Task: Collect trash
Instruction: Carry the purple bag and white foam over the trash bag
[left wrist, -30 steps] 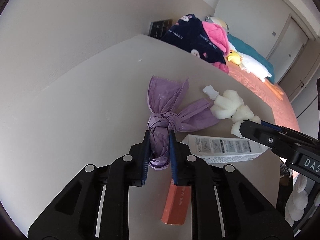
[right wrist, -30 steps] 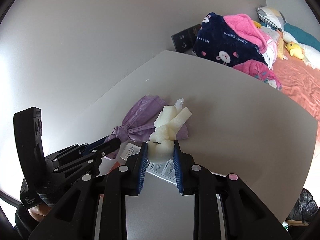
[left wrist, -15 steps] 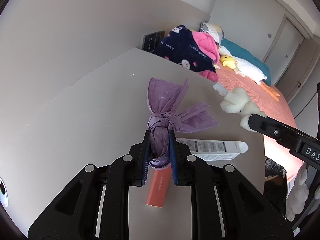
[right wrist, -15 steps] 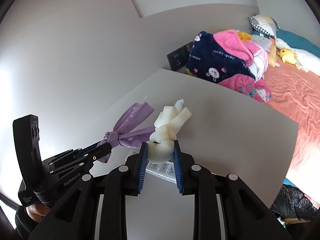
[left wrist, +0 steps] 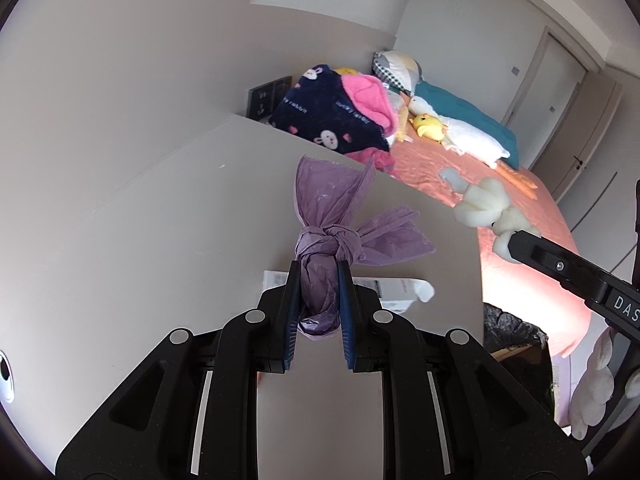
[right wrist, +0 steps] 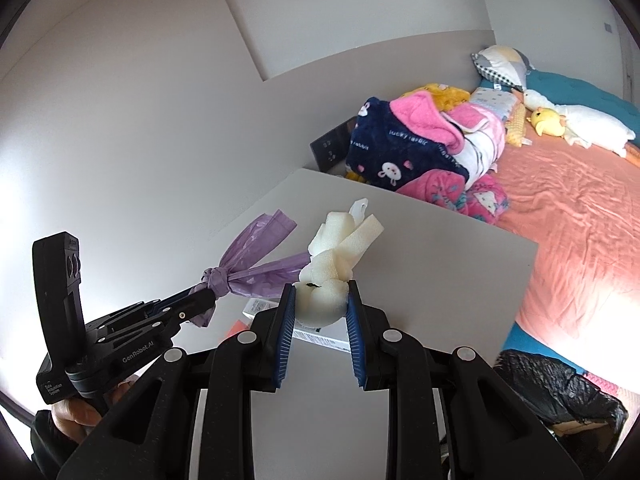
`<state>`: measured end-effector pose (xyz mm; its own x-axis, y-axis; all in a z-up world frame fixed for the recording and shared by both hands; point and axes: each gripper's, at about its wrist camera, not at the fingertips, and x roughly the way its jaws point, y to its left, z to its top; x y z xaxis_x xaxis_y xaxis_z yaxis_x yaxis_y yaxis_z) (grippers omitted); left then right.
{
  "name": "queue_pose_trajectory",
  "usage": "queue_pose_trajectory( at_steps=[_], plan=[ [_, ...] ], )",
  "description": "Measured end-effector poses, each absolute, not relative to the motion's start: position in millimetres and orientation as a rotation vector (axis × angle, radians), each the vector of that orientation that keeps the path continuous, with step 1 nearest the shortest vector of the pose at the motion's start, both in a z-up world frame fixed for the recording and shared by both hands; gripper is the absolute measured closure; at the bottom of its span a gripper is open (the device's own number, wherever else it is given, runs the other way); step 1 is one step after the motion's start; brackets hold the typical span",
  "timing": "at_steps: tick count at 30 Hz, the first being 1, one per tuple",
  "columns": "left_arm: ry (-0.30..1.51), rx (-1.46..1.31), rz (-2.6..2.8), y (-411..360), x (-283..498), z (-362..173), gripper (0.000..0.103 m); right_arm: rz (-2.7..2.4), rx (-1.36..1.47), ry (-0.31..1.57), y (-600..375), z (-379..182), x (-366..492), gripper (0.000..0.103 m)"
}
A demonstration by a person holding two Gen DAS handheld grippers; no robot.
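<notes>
Purple bag: a knotted plastic bag [left wrist: 320, 252], pinched by its lower twisted end and held up clear of the table, its two loose flaps fanning out above the knot.
Left gripper: the left gripper [left wrist: 319, 296] has its blue pads pressed tight on the purple bag; in the right wrist view a hand [right wrist: 76, 414] grips its handle at the lower left.
Foam: a white clump of foam pieces [right wrist: 336, 268], pinched at its rounded base and lifted off the table, just beside the purple bag's flaps.
Right gripper: the right gripper [right wrist: 321, 308] is clamped on the foam.
Box: a white printed box [left wrist: 392, 290] lies flat on the table below the bag.
Table: grey top [left wrist: 160, 248] against the wall.
Bin bag: a black bag [right wrist: 560, 392], open, stands past the table's right edge.
Bed: orange sheet [right wrist: 580, 216] beyond the table, with a navy and pink blanket heap [right wrist: 404, 152] and a yellow soft toy [right wrist: 546, 120].
</notes>
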<state>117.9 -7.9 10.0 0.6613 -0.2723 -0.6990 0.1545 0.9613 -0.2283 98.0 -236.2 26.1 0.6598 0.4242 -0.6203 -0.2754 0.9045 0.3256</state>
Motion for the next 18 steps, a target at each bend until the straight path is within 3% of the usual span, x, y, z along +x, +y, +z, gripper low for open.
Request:
queue_pose_trajectory(
  at_steps=[18],
  plan=[
    [0.801, -0.094, -0.391, -82.0, 96.2, 29.3, 0.086, 0.3, 0.244, 0.7, -305.0, 42.6, 43.4, 0.076]
  ],
)
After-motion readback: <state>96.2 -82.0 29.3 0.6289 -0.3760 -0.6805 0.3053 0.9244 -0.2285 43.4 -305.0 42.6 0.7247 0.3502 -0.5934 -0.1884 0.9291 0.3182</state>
